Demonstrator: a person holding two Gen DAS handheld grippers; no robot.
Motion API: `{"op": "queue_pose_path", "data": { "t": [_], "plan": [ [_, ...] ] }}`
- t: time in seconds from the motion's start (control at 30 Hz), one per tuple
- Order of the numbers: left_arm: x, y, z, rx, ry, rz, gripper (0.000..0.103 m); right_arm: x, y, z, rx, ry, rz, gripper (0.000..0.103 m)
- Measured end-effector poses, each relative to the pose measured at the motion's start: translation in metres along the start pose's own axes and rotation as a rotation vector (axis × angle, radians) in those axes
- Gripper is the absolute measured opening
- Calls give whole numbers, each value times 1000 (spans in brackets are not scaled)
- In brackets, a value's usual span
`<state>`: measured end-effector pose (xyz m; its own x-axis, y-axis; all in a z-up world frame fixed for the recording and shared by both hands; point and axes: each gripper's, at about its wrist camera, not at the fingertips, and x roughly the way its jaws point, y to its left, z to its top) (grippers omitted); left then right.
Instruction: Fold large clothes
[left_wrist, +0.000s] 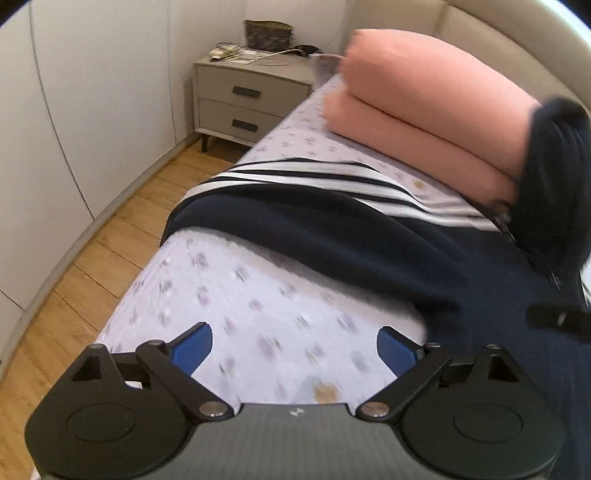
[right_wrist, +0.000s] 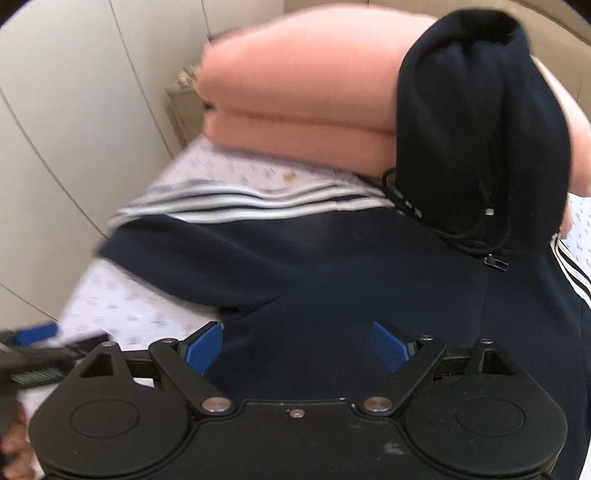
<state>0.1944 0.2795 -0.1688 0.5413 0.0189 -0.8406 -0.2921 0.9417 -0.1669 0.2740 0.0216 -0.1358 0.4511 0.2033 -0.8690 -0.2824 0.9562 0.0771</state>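
Navy hoodie (right_wrist: 332, 258) is lying flat; my left gripper (left_wrist: 295, 341) and right gripper (right_wrist: 297, 341) are hanging wide open, empty, needing a sleeve next

A navy zip-up hoodie with white-striped sleeves (right_wrist: 332, 266) is spread across a bed covered by a pale floral-print sheet (left_wrist: 258, 295), its hood (right_wrist: 480, 129) propped against a stack of two folded salmon-pink quilts (left_wrist: 424, 103) lying behind it. A grey two-drawer nightstand (left_wrist: 243, 99) is placed left of the bed's head, and a dark woven basket (left_wrist: 267, 35) is set on it
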Motion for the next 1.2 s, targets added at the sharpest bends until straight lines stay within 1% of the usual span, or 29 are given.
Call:
{"op": "queue_pose_path", "data": {
  "t": [0.07, 0.13, 0.23, 0.3, 0.33, 0.37, 0.4, 0.43, 0.47, 0.5, 0.53, 0.57, 0.6, 0.63, 0.67, 0.73, 0.77, 0.8, 0.87, 0.9, 0.93, 0.97, 1.0, 1.03, 1.07, 1.1, 1.13, 1.17, 1.2],
  "plan": [
    [20, 19, 12, -63, 4, -28, 96, 30, 3, 8, 11, 35, -35, 103],
    [39, 40, 22, -155, -5, -83, 95, 50, 0, 10, 39, 48, -43, 103],
    [78, 70, 40, -293, 32, -154, 92, 77, -1, 18, 70, 50, -72, 103],
    [90, 79, 51, -327, -22, -173, 93, 97, -2, 21, 107, 70, -87, 103],
    [93, 80, 57, -314, -58, -166, 88, 107, -4, 22, 132, 85, -79, 103],
    [99, 78, 64, -272, -86, -142, 63, 116, -5, 22, 158, 96, -70, 103],
    [106, 76, 68, -240, -80, -90, 47, 121, -6, 21, 182, 92, -75, 103],
    [109, 76, 69, -226, -78, -67, 40, 120, -6, 20, 195, 73, -82, 103],
    [106, 80, 67, -231, -98, -92, 30, 119, -6, 17, 210, 59, -85, 103],
    [102, 82, 65, -219, -102, -103, 24, 117, -6, 13, 216, 37, -87, 103],
    [98, 85, 62, -204, -100, -120, 14, 115, -4, 9, 204, 19, -89, 103],
    [94, 88, 58, -198, -95, -131, 9, 113, -1, 5, 159, 15, -92, 103],
    [90, 92, 53, -197, -78, -131, 7, 111, 1, 3, 122, 16, -89, 103],
    [86, 93, 48, -201, -52, -126, 2, 109, 2, 1, 101, 24, -83, 103],
    [83, 97, 45, -212, -21, -124, 2, 108, 2, 0, 97, 35, -78, 103],
    [77, 105, 38, -236, 7, -148, 3, 105, -1, -4, 124, 58, -69, 103],
    [74, 110, 37, -266, 13, -182, 7, 103, -3, -6, 133, 63, -63, 103],
    [76, 116, 38, -319, 13, -257, 12, 101, -3, -9, 132, 58, -61, 103],
    [87, 117, 44, -361, 36, -358, 45, 101, -5, -14, 131, 38, -64, 103],
    [94, 114, 50, -361, 39, -366, 46, 102, -4, -15, 133, 26, -70, 103],
    [97, 111, 53, -362, 16, -351, 45, 102, -4, -18, 144, 7, -77, 103],
    [102, 108, 58, -360, -23, -335, 41, 102, -3, -20, 160, -15, -85, 103],
    [105, 105, 62, -347, -52, -303, 34, 101, 0, -22, 172, -32, -97, 103],
    [111, 102, 66, -340, -71, -250, 12, 100, 2, -22, 181, -42, -114, 103],
    [113, 104, 66, -374, -84, -246, 9, 100, 6, -20, 187, -45, -130, 103],
    [106, 106, 63, -404, -95, -249, 7, 100, 9, -17, 189, -37, -136, 103],
    [93, 105, 62, -399, -118, -242, 7, 98, 10, -15, 187, -28, -127, 100],
    [73, 104, 59, -373, -159, -242, 7, 93, 13, -10, 188, -27, -98, 99],
    [53, 104, 52, -351, -189, -262, 7, 88, 13, -9, 199, -47, -69, 99]
  ]
}}
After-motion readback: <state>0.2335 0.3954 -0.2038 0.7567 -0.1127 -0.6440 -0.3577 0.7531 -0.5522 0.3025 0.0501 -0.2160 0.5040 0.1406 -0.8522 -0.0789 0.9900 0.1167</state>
